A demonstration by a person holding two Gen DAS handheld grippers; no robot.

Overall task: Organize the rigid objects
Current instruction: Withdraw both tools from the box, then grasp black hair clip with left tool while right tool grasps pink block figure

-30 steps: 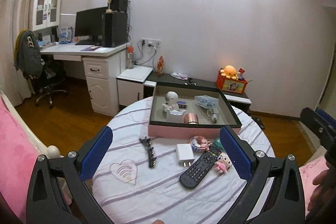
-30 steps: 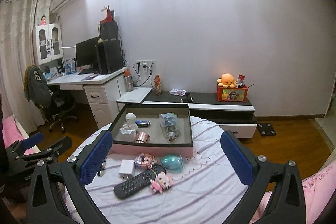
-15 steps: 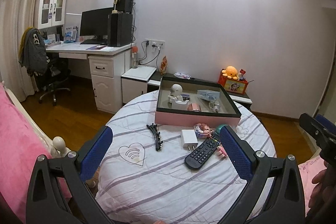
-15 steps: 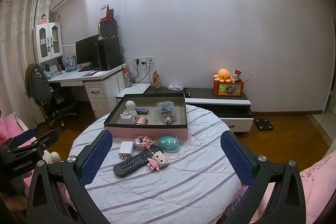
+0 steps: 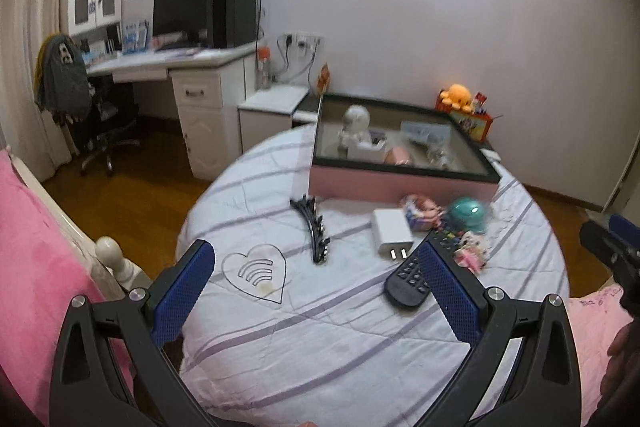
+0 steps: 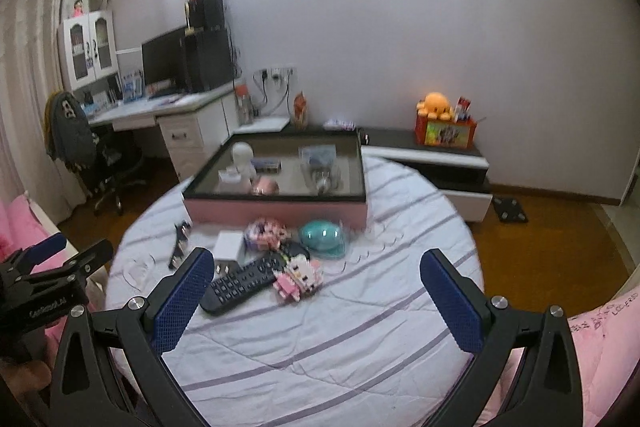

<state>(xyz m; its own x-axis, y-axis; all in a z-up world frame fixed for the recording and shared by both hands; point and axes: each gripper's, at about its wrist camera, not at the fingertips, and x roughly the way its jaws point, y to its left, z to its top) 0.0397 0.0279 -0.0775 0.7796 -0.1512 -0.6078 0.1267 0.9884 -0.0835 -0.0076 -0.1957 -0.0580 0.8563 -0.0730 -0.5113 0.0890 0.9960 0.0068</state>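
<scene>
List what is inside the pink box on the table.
In the pink box: a white round-headed figure, a copper-coloured cup, a small blue item and a clear packet. The near wall hides the floor closest to the camera.

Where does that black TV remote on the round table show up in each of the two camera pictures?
Left wrist view: the remote lies lower right of centre, partly behind the left claw's right finger.
Right wrist view: the remote lies lower left of centre, beside the right claw's left finger.
Shared landmark: the pink box behind it.
</scene>
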